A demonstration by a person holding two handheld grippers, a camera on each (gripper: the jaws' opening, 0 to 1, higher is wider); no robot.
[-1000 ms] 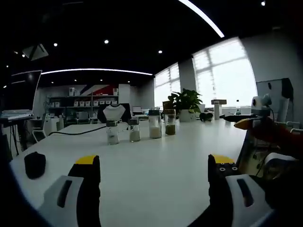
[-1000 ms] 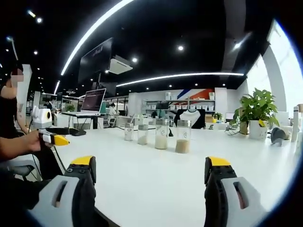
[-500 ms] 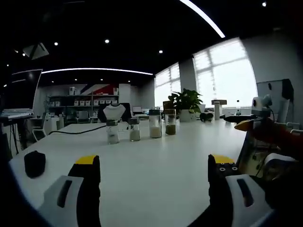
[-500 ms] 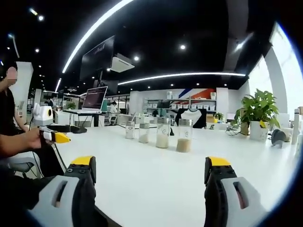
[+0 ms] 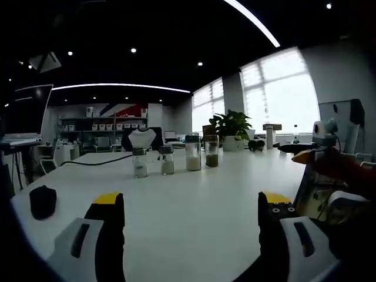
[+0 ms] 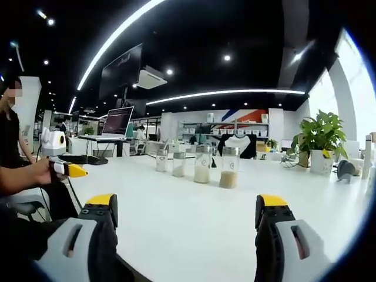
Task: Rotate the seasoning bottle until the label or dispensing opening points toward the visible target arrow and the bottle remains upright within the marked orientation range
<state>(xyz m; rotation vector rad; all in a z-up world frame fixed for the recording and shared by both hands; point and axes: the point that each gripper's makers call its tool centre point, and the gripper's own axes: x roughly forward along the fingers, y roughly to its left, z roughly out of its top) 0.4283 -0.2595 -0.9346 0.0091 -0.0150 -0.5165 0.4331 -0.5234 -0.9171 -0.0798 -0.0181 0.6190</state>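
Left gripper point(image 5: 191, 205): jaws spread wide, nothing between them, low over white table point(image 5: 194, 235). Right gripper point(image 6: 187, 207): jaws likewise apart, empty.

Four seasoning bottles in row mid-table, upright, well ahead of both grippers. Left gripper view: two short bottles point(image 5: 140, 164) point(image 5: 167, 161), taller white-filled bottle point(image 5: 192, 154), brown-filled bottle point(image 5: 211, 152). Right gripper view: brown-filled bottle point(image 6: 228, 168) nearest.

Black object point(image 5: 43, 202) at table's left edge. Potted plant point(image 5: 230, 128) behind row.
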